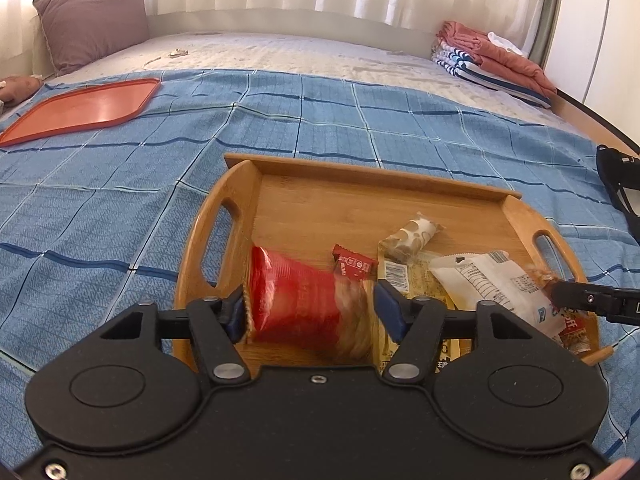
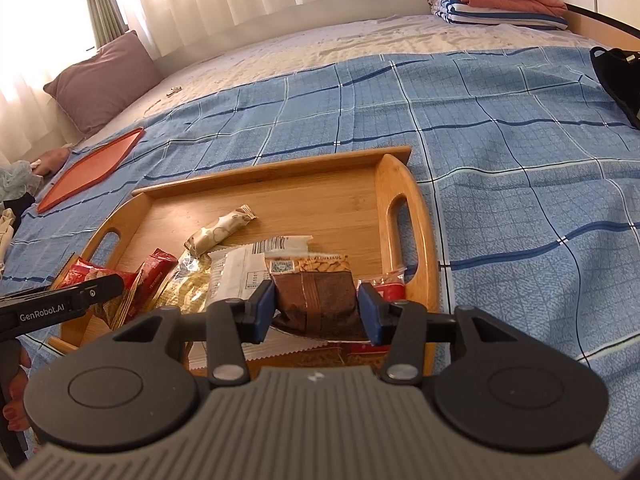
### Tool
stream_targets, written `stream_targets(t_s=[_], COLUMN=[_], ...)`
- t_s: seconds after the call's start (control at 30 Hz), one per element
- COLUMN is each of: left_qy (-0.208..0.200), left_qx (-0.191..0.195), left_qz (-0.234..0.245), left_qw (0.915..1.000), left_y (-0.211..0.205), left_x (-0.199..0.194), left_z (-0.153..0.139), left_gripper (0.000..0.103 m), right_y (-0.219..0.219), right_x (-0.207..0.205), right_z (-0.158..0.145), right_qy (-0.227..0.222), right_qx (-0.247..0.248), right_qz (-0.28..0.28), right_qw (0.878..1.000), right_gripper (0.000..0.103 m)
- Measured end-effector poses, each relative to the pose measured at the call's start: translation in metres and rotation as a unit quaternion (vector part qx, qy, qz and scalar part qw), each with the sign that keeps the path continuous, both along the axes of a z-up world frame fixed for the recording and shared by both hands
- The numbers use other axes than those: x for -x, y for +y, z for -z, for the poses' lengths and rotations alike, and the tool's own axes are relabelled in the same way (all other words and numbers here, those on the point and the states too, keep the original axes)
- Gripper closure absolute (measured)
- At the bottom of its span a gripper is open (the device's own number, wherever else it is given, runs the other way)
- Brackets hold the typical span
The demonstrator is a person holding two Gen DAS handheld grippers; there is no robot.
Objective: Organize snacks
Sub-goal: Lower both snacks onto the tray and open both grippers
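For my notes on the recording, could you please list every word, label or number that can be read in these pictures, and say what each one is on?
"GenRobot.AI": white letters on the side of the left claw, seen from the right wrist.
White snack packet: printed table and barcode, too small to read.
Small red packet: white lettering, blurred.
Brown peanut packet: a line of capitals along the top edge and a square code, not legible.
Yellow packet: barcode digits too small.

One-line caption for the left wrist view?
Left gripper straddles a red snack packet in the wooden tray on a blue checked bedspread.

smooth wooden tray (image 1: 360, 208), glossy wrappers (image 1: 296, 296)
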State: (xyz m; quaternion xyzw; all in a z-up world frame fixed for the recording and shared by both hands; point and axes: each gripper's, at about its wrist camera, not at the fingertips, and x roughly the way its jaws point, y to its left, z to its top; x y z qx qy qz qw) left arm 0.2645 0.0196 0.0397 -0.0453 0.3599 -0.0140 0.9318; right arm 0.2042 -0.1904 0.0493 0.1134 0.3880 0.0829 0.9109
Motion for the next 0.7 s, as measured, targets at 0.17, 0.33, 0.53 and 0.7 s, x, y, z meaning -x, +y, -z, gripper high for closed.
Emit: stream_targets(t_s=[0.17, 0.33, 0.53, 0.7], left_qy=[-0.007, -0.015, -0.029, -0.034], left_qx=[-0.004, -0.004, -0.011, -0.012], left_qz=[0.001, 0.014, 0.026, 0.034], left_qw=[1.0000, 0.9998, 0.9992, 0.9988], left_y=[-0.001, -0.002, -0.003, -0.002], left_x=[0.006, 0.016, 0.036, 0.053], left_z=[-0.005, -0.013, -0.025, -0.034], left_gripper=[0.019, 0.016, 0.013, 0.013], right_y=[0.001, 0.007, 0.013, 0.019], right_x=[0.004, 0.014, 0.028, 0.043], right_z=[-0.002, -0.008, -0.021, -0.031], right_qy=[-0.003, -0.013, -0.029, -0.042], right_qx=[-0.002, 0.018, 0.030, 0.035], right_qz=[-0.003, -0.019, -0.035, -0.046], right_qw=[1.000, 1.000, 0.999, 0.997], right_gripper=[0.035, 0.032, 0.028, 0.025])
